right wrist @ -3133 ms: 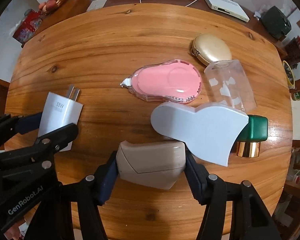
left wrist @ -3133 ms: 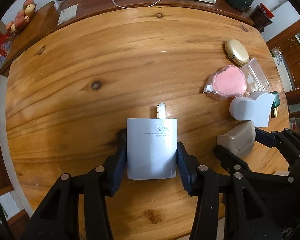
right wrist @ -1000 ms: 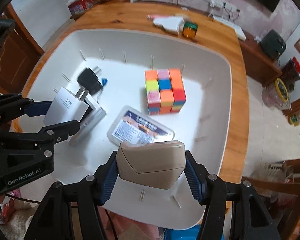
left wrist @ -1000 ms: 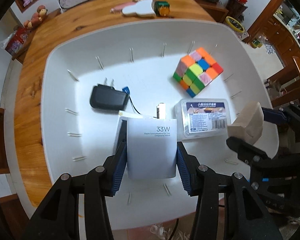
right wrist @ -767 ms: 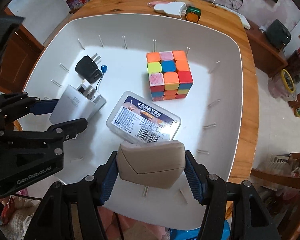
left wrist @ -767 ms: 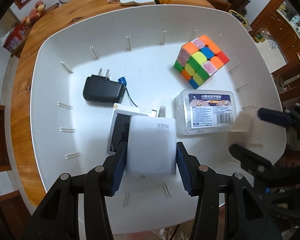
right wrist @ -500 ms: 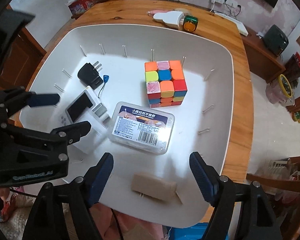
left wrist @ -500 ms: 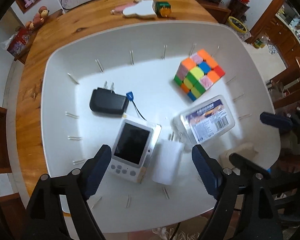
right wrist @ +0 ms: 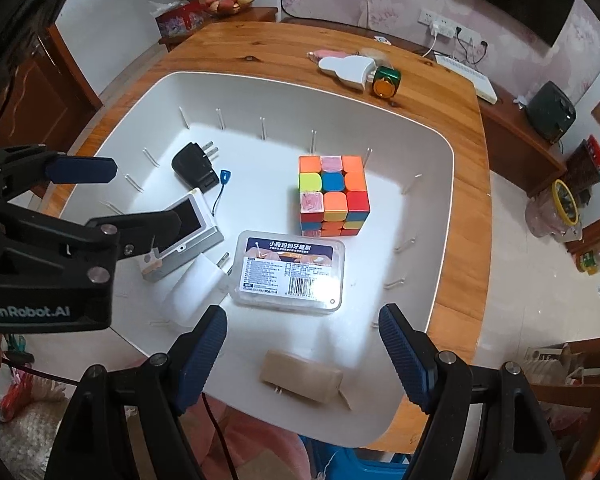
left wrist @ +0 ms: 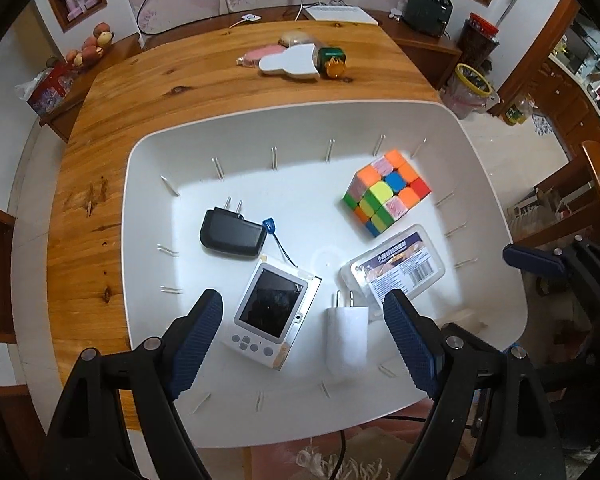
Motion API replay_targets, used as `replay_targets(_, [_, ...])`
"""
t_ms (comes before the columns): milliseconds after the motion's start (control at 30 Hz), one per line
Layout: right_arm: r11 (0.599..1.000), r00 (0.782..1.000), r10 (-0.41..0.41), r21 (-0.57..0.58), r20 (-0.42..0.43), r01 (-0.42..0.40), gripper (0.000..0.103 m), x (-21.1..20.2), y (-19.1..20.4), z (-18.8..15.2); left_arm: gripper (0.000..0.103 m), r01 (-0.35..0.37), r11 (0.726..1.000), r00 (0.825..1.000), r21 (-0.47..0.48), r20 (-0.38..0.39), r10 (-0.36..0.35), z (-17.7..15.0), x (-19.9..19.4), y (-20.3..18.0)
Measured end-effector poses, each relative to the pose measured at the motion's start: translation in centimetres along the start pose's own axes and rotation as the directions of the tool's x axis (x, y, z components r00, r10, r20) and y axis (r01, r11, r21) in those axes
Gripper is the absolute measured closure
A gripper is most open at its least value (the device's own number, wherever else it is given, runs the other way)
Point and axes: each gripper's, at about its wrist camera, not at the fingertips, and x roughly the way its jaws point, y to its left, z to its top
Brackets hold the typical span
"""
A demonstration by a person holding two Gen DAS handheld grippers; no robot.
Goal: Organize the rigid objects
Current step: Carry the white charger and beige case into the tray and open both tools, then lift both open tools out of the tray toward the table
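white charger: the small white plastic wall charger [left wrist: 347, 338] lies flat in the lower middle of the left wrist view, prongs up-frame, inside the big white plastic bin [left wrist: 496, 216]. Looks light, hard and pretty slick, so the flat side faces are the spot to pinch.
beige case: the beige rounded hard-shell case [right wrist: 301, 376] lies near the bin's lower edge in the right wrist view. Probably light and stiff; its long flat sides would take the pads best.
left gripper: the left gripper [left wrist: 302, 343] is spread wide above the charger, blue ribbed pads clear of it, nothing held.
right gripper: the right gripper [right wrist: 302, 349] has jaws wide apart over the beige case, not touching it.
neighbours: a multicoloured puzzle cube [right wrist: 333, 195], a clear plastic box with printed label [right wrist: 290, 271], a black plug adapter [left wrist: 233, 234] and a white handheld gadget with dark screen [left wrist: 272, 315], all rigid with smooth faces.
left on table: a white heart-shaped plastic piece [left wrist: 290, 63] and a green bottle with gold cap [left wrist: 331, 62] sit on the varnished wooden table [left wrist: 172, 80], upper middle. Likely next to go.
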Motion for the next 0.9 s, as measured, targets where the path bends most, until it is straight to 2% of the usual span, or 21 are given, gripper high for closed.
replay_targets(400, [1.0, 0.998, 0.001, -0.002, 0.055, -0.001, 0.024, -1.6, -0.9, 0.3, 0.018, -0.007, 1.0, 0.998, -0.028, 0.057, 0.008, 1.0, -2.5, -0.2])
replay_targets(700, [0.998, 0.994, 0.035, 0.051, 0.099, -0.04, 0.024, -3.4, -3.6, 1.2, 0.018, -0.011, 0.998, 0.993, -0.055, 0.118, 0.017, 2.5, -4.9, -0.3])
replay_targets(900, [0.994, 0.987, 0.058, 0.085, 0.148, -0.071, 0.024, -4.8, -5.7, 2.5, 0.018, -0.038, 0.998, 0.986, -0.051, 0.161, 0.046, 4.4, -6.7, -0.7])
